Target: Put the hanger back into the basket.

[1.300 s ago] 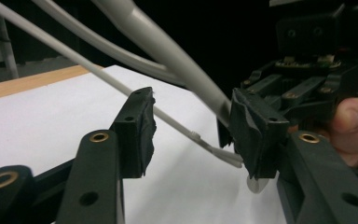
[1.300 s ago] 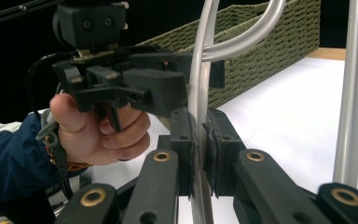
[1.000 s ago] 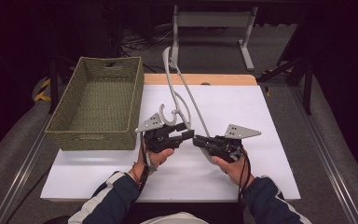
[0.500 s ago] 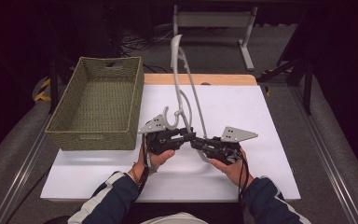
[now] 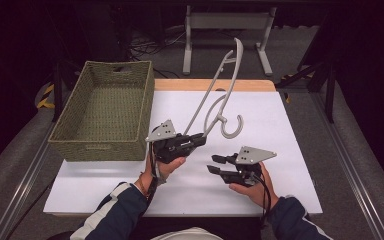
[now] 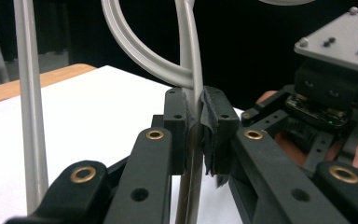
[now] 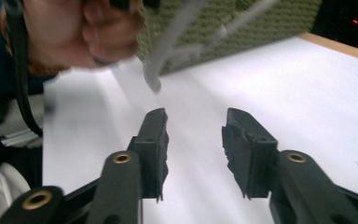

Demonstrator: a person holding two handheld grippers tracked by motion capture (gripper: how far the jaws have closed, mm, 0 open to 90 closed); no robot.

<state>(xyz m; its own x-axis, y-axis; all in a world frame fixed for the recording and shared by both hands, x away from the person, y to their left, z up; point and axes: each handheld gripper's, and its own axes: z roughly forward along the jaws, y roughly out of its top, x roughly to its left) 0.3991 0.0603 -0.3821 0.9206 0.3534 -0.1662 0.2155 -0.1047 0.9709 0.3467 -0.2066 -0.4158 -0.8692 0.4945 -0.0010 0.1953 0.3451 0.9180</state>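
Observation:
A grey plastic clothes hanger [image 5: 236, 60] stands tilted up off the table, its hook [image 5: 234, 130] hanging low at the right. My left gripper [image 5: 200, 139] is shut on one thin bar of it. In the left gripper view the pads [image 6: 216, 126] pinch that bar [image 6: 191, 70], having just closed tighter. My right gripper [image 5: 214, 164] sits lower right of the hanger, apart from it. Its jaws have just been opening and stand open [image 7: 196, 135] with nothing between them. A blurred hanger end [image 7: 161, 56] hangs ahead of them.
A woven green basket [image 5: 100, 149] stands at the left of the white table sheet [image 5: 290, 125]. A wooden strip [image 5: 205, 84] runs along the table's far edge. Metal stand legs [image 5: 225, 22] rise behind the table. The hand holding the left gripper [image 7: 74, 32] is close ahead of my right jaws.
The right gripper has let go of the hanger and drawn back to the right. The hanger, held by the left gripper, has tipped from upright over to the right.

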